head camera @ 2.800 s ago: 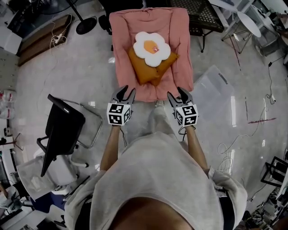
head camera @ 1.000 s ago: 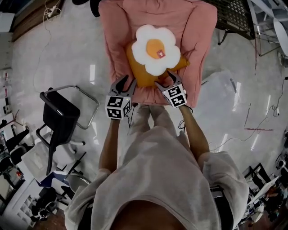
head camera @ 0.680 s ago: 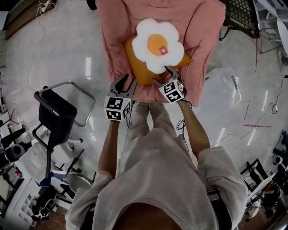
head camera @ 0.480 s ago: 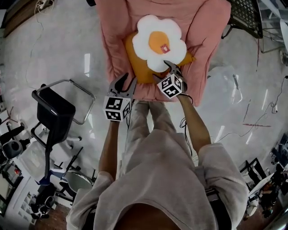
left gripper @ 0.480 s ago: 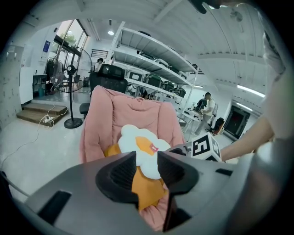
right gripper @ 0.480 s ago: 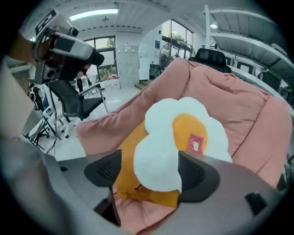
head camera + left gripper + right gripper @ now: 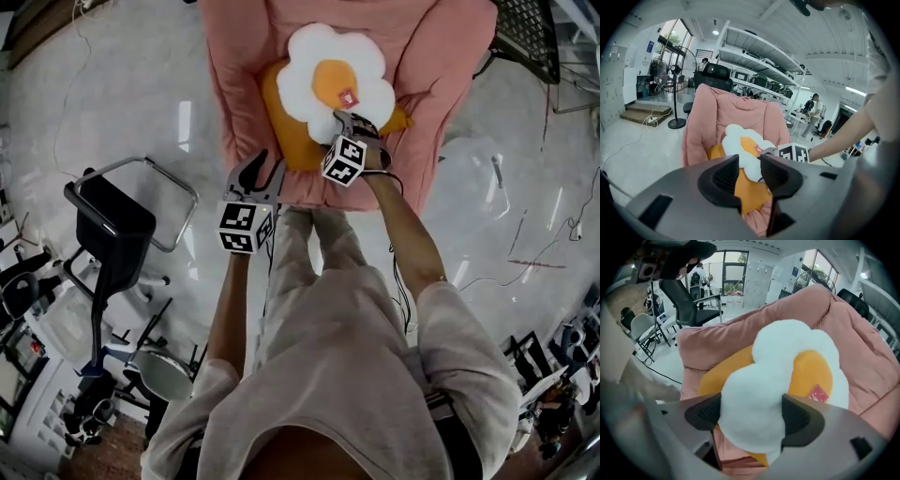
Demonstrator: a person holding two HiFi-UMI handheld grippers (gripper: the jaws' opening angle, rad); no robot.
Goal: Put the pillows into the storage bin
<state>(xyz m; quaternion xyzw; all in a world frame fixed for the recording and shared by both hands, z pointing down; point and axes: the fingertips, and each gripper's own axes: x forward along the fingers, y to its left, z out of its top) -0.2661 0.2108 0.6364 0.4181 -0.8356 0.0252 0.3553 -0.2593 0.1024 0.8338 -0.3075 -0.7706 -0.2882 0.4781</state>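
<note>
Head view, read from the left, shows the left gripper (image 7: 262, 167) almost unchanged. It hangs at the front edge of the pink lounge chair (image 7: 239, 75), its jaws apart with nothing between them. The orange pillow (image 7: 286, 127) lies just ahead of it.

The real change is on the right. The right gripper (image 7: 349, 124) has come forward from that same edge, has rolled, and has gone down onto the flower pillow (image 7: 309, 61). Its jaws have just been opening. In the right gripper view they stand wide on both sides of the near white petal, which fills the gap, but we see no squeeze in the plush yet. We judge that the first pick-up is about to begin and that no pillow is stored so far.

The flower pillow has thick white plush petals, a yellow-orange centre and a small red tag. It rests on top of the orange pillow, directly under and ahead of the right gripper. It looks soft and should give under the pads.

Further right of that gripper, a clear plastic thing (image 7: 473, 173) lies on the floor. We cannot tell if it belongs to the storage bin.
</note>
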